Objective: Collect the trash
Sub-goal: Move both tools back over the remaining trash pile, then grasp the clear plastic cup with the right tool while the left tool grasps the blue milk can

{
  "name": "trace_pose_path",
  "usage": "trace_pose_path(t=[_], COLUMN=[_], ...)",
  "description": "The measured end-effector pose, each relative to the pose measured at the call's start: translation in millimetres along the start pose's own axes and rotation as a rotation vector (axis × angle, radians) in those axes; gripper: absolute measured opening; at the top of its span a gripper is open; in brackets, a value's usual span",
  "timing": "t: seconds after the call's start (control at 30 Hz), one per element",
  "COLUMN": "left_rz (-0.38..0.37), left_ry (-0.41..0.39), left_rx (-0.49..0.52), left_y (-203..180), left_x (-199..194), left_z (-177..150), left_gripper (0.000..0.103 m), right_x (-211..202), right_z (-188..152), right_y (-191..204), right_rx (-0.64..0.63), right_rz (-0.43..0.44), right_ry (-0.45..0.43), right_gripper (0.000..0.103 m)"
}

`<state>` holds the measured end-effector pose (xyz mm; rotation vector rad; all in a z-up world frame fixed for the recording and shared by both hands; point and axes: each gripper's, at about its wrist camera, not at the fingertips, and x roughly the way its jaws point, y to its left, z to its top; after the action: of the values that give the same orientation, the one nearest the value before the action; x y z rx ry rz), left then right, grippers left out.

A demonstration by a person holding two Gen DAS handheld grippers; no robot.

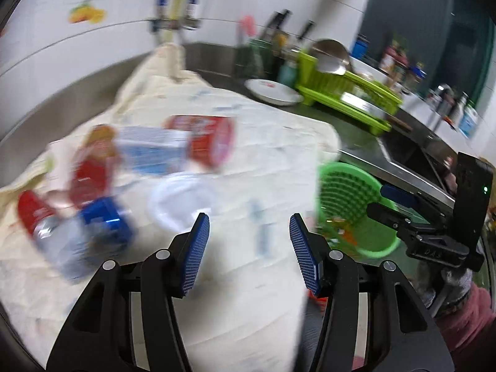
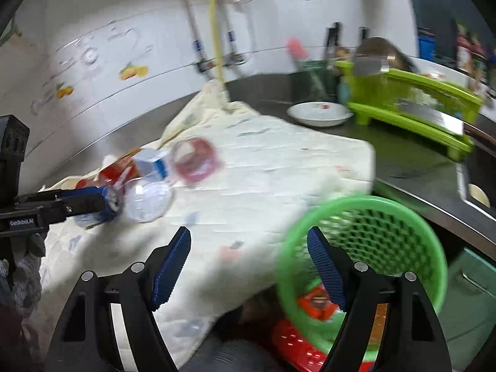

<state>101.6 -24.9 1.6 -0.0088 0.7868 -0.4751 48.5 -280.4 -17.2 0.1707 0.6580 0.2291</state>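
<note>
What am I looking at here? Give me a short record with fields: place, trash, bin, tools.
place: kitchen counter with a cream cloth spread on it
trash: blurred cluster on the cloth, including a red cup, a blue-white carton, a clear lid and a blue can
bin: green basket at the cloth's edge, an orange wrapper inside
left tool: open, empty
right tool: open, empty

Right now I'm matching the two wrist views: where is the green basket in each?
Left wrist: green basket at right of centre, off the cloth's right edge, beside the right gripper.
Right wrist: basket at lower right, behind that gripper's right finger.
Shared landmark: the white dish on the counter behind the cloth.
</note>
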Motion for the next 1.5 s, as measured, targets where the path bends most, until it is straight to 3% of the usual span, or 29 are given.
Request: trace_pose_path(t=[0.17, 0.5, 0.73, 1.13, 1.5], left_rz=[0.136, 0.213, 0.212, 0.183, 0.135], left_ry=[-0.02, 0.002, 0.028, 0.093, 0.198], left_rx=[-0.035, -0.041, -0.012, 0.146, 0.28], left_y=[51, 105, 119, 121, 117], left_x=[-23, -30, -21, 7, 41], left_z=[-10, -22, -27, -13, -1], left_gripper=[0.057, 0.066, 0.068, 0.076, 0.076], right_x=[35, 104, 137, 176, 187], right_z=[8, 32, 38, 41, 40], right_y=[41, 109, 129, 139, 140], right_rx=[-0.048, -0.122, -0.147, -0.149, -0.145], right_rz=[0.078, 0.161, 0.153, 0.14, 0.162], right_ry=[0.052, 0.125, 0.168, 0.222, 0.24], right_gripper=[0.075, 0.075, 0.075, 0.074, 0.059])
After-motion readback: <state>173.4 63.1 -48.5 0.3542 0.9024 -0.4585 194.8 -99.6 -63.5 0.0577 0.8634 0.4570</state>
